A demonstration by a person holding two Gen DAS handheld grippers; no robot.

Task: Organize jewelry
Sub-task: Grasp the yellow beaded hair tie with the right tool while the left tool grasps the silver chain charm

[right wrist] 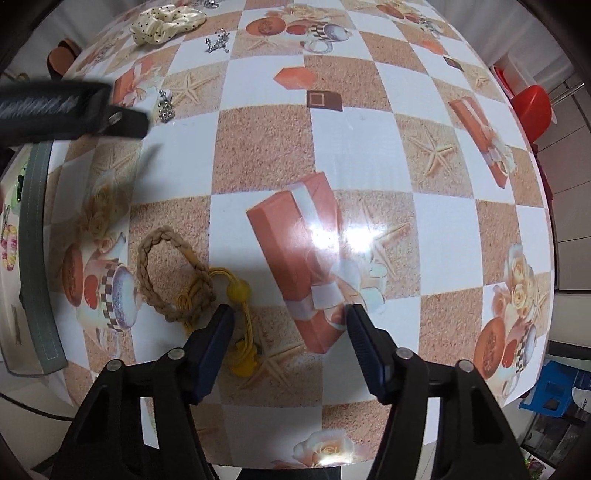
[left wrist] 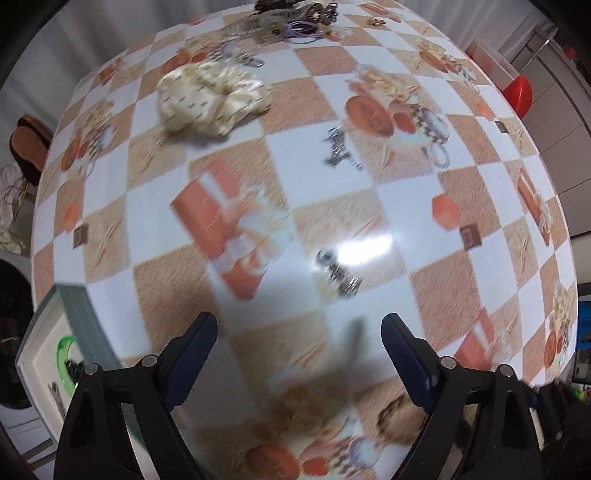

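Right wrist view: right gripper (right wrist: 290,314) jaws apart, empty, above yellow hair tie (right wrist: 236,295) beside braided band (right wrist: 166,273); shift toward band, then close. Left gripper (left wrist: 299,325) spread, nothing between.

A: What sort of place?
B: A home, prob. a kitchen or dining corner. Table (right wrist: 354,147) wears a wipe-clean cloth printed w/ cups, roses, starfish.
A: Anything else?
B: Red plastic bin (right wrist: 532,107) by pale cabinets (left wrist: 554,92) (metal handle), scrunchie (left wrist: 210,96) and hair ties (left wrist: 306,27) lying about.
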